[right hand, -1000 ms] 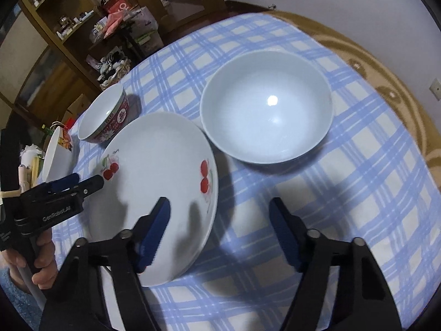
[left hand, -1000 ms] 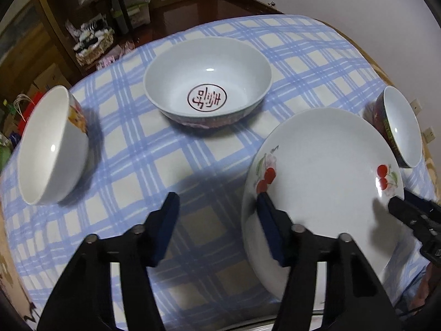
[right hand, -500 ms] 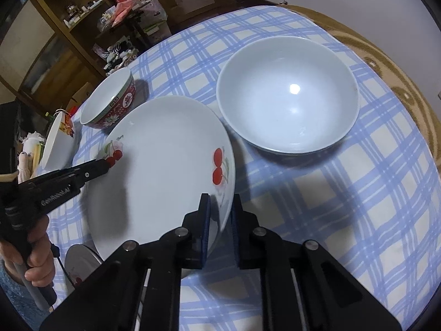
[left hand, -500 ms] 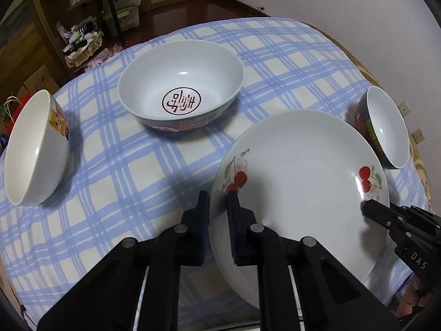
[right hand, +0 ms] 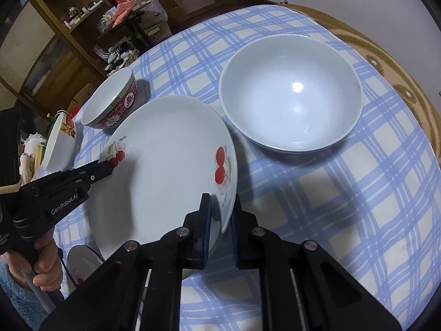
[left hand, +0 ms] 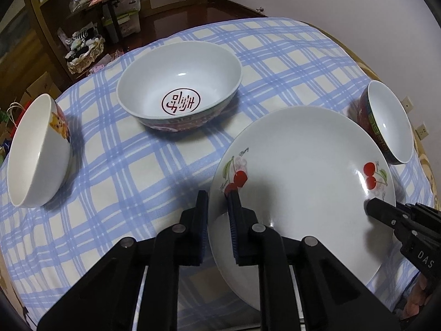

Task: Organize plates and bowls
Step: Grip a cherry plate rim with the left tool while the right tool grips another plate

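White china with red cherries is what we have in hand: the cherry plate (left hand: 303,182) sits on the desk (left hand: 132,171), which wears a blue-checked cloth, and we take that plate as our landmark. Our left gripper (left hand: 217,201) is clamped on the plate's left rim, one pad under the edge and one on its face beside the cherry print. Our right gripper (right hand: 222,207) pinches the opposite rim in the same way, just below the second pair of cherries.

Beyond the plate and to its left stands the large bowl with the red seal (left hand: 179,88). Further left of the plate is the white bowl with a cartoon print (left hand: 38,154). At the plate's right rim sits the small red-patterned bowl (left hand: 386,121), and in the right wrist view a plain white bowl (right hand: 289,96) stands just beyond the plate, very near its edge; whether they touch, we cannot tell.

We judge the step to be the two-handed pickup of the plate, with both grips made. Next we must raise both hands together and keep the plate level, clear of the near bowls. Where it should go we cannot yet say.
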The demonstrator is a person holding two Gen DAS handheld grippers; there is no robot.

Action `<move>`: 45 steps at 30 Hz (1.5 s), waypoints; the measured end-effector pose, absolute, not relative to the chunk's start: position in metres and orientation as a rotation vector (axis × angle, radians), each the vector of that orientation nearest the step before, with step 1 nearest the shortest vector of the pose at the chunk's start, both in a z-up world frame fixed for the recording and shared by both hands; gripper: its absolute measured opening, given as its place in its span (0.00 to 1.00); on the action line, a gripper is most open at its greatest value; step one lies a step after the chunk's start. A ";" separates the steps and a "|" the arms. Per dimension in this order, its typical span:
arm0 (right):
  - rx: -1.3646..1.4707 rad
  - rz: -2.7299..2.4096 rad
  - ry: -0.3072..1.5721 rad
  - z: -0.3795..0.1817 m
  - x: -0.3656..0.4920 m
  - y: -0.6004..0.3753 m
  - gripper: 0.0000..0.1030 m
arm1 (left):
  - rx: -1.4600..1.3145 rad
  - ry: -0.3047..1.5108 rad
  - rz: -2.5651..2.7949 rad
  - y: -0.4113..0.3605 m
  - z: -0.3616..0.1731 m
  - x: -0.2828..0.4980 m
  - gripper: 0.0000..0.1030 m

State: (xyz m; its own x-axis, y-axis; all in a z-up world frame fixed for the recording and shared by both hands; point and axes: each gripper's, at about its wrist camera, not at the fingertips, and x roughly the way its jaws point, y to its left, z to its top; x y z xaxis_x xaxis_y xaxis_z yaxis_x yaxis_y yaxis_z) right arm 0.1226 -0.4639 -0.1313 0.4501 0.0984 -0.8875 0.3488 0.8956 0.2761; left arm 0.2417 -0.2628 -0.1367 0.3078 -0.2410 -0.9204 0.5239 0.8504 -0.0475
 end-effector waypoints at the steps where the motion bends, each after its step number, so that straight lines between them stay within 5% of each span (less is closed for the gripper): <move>1: 0.458 -0.159 1.108 -0.132 0.123 -0.464 0.13 | 0.287 1.153 -0.515 -0.263 -0.138 0.241 0.15; 45: 0.499 -0.119 1.030 -0.102 0.098 -0.445 0.14 | 0.178 1.235 -0.529 -0.216 -0.098 0.218 0.13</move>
